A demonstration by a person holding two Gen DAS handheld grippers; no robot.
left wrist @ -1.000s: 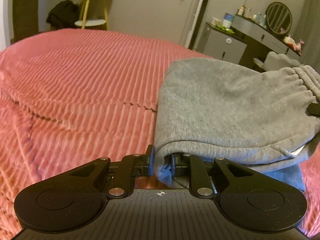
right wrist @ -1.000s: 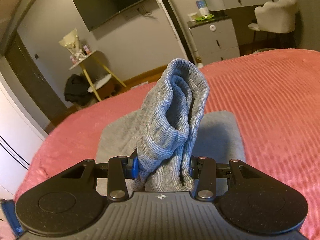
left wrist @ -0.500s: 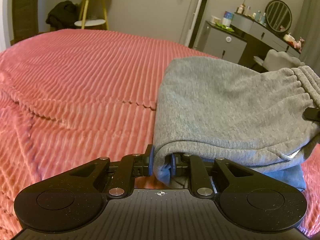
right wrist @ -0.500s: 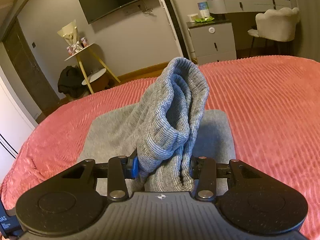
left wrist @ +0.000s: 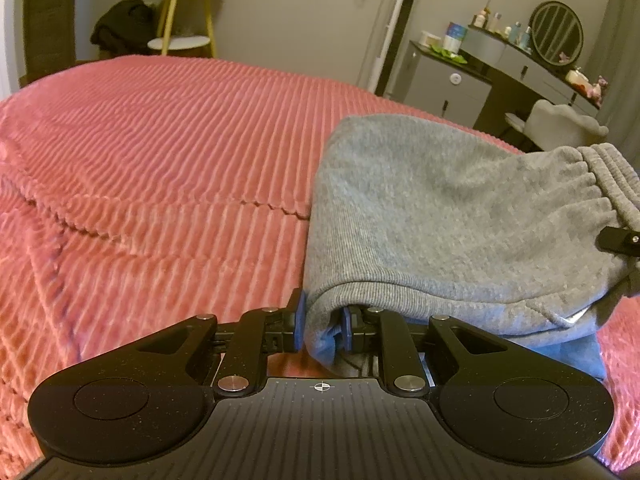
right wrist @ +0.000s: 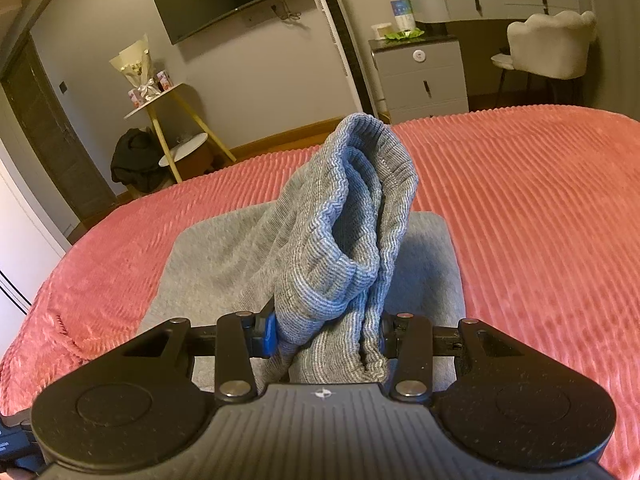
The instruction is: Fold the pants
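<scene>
Grey pants (left wrist: 448,216) lie partly folded on the bed (left wrist: 160,160), which wears a ribbed pink cover, and both tools hold one lifted edge. The left gripper (left wrist: 322,330) is closed on a folded corner of the cloth at about 6 o'clock in its own view, with the gathered waistband (left wrist: 600,176) away at 3 o'clock. The right gripper (right wrist: 326,336) is clamped on a thick bunch of ribbed waistband that stands up between its fingers, while the lower layer of the pants spreads flat on the bed behind it toward 12 o'clock. The step in hand looks like carrying this edge over the flat layer. To do it well, both grippers should travel level and together, keep the edge taut between them, set it down square with the layer below, and only then let go.
</scene>
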